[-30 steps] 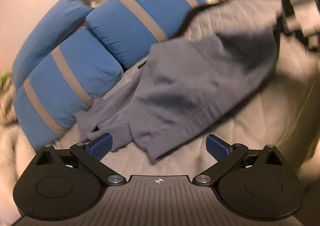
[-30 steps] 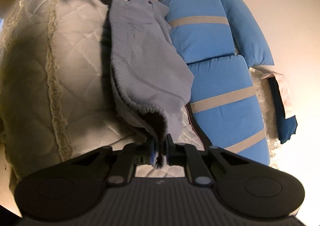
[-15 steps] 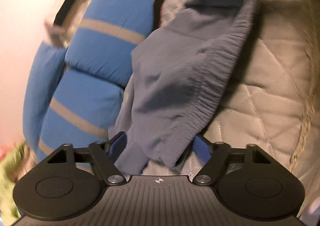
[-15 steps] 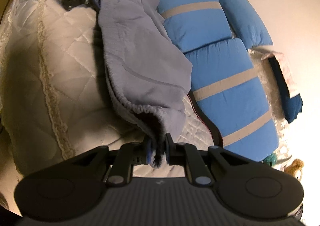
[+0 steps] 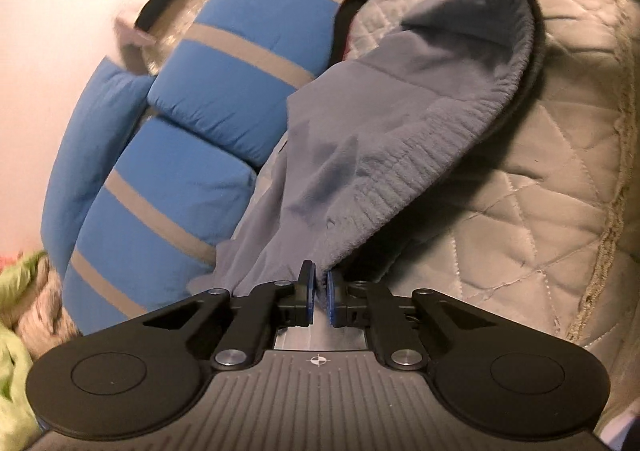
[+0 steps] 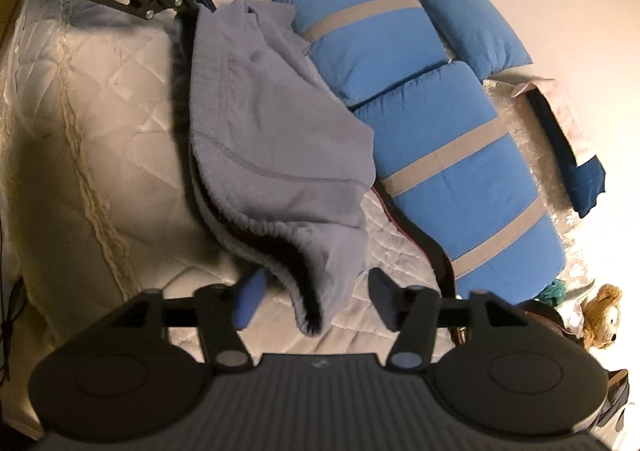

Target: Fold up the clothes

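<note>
Hand-over during the fold: left tool (image 5: 318,289) clenched on the ribbed hem of the grey garment (image 6: 272,139) lying on the bed (image 6: 100,123) ahead, right tool (image 6: 314,297) opening, garment edge loose between its fingers; next, probably regrasp elsewhere.

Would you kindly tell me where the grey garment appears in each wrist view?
Left wrist view: grey garment runs from upper right down to centre, corner in the left claw.
Right wrist view: grey garment centre-left, hem between the opening right claw.
Shared landmark: blue striped pillows.
</note>
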A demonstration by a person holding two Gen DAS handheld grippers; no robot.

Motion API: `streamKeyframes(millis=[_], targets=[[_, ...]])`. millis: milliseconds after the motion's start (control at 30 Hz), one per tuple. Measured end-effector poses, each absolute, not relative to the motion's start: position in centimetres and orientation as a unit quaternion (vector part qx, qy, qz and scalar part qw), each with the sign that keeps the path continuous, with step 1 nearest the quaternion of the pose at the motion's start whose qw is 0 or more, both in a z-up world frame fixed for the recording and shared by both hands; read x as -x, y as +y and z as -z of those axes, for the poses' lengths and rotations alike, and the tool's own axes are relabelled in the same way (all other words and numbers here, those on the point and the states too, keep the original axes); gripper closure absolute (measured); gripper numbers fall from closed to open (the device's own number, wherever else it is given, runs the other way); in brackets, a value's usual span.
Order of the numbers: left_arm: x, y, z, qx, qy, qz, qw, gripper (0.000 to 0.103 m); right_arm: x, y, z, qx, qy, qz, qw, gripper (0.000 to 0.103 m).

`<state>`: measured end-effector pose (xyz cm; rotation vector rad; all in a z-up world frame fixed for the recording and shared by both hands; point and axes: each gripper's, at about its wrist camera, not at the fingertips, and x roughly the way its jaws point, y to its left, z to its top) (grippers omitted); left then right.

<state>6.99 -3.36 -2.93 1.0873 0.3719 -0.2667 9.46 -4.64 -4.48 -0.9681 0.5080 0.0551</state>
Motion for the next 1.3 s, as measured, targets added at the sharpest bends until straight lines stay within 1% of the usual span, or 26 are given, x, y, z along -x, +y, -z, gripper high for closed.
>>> streamKeyframes(millis=[100,333,533,633,667,700,733,767,800,833,867,900,933,967,1000,1100,1167,1300], targets=[[-7.6,-2.3,2.0,-0.461,0.205,0.121,0.855,0.097,-9.3,-4.2,5.0,0.492,0.234,-0.028,0.838,0.026],[-9.5,-0.1,0.4,-0.342,0.273,0.104,0.893,0.097,-8.6,-2.9,6.8,0.559,0.214,-0.011,0.801,0.026],[-10.2,1.3,-0.1,-0.269,0.312,0.102,0.905,0.097,-8.7,-1.6,7.9,0.598,0.204,0.001,0.775,0.027],[-10.4,1.8,-0.2,-0.235,0.328,0.102,0.909,0.097,-9.5,-1.4,8.2,0.609,0.207,0.007,0.766,0.031],[-10.5,2.1,-0.3,-0.221,0.334,0.101,0.911,0.097,-9.8,-1.4,8.3,0.610,0.210,0.010,0.764,0.038],[-10.6,2.3,-0.2,-0.208,0.338,0.101,0.912,0.096,-10.2,-1.4,8.3,0.610,0.214,0.014,0.763,0.049],[-10.7,2.6,-0.1,-0.196,0.342,0.101,0.913,0.096,-10.6,-1.5,8.3,0.608,0.220,0.017,0.763,0.057],[-10.8,2.8,-0.1,-0.186,0.346,0.102,0.914,0.094,-10.9,-1.7,8.3,0.603,0.227,0.020,0.764,0.075],[-10.8,2.9,-0.1,-0.180,0.347,0.104,0.914,0.094,-11.3,-1.9,8.0,0.589,0.239,0.019,0.772,0.089],[-10.8,3.0,-0.1,-0.178,0.346,0.105,0.915,0.093,-11.3,-2.1,7.6,0.573,0.249,0.007,0.781,0.093],[-10.6,2.9,-0.3,-0.185,0.344,0.104,0.915,0.090,-11.3,-2.4,7.1,0.564,0.252,-0.002,0.786,0.094],[-10.3,2.8,-0.4,-0.196,0.341,0.101,0.914,0.077,-11.2,-2.8,6.6,0.558,0.249,-0.004,0.791,0.095],[-9.9,2.5,-0.6,-0.210,0.337,0.096,0.913,0.069,-11.2,-3.2,6.0,0.552,0.247,-0.007,0.796,0.095],[-9.2,2.0,-0.7,-0.230,0.328,0.092,0.912,0.055,-11.1,-3.6,5.4,0.545,0.245,-0.009,0.802,0.095],[-8.4,1.5,-0.8,-0.253,0.312,0.095,0.911,0.047,-11.2,-4.1,4.6,0.536,0.242,-0.008,0.809,0.095],[-6.2,-0.2,-1.0,-0.314,0.268,0.125,0.902,0.038,-11.4,-5.4,2.4,0.511,0.232,-0.003,0.828,0.095],[-5.1,-1.7,-0.7,-0.367,0.246,0.140,0.886,0.038,-11.6,-6.0,1.0,0.499,0.226,-0.002,0.837,0.095],[-4.3,-4.4,1.8,-0.469,0.221,0.137,0.844,0.038,-12.0,-6.6,-1.0,0.478,0.220,-0.001,0.851,0.095]])
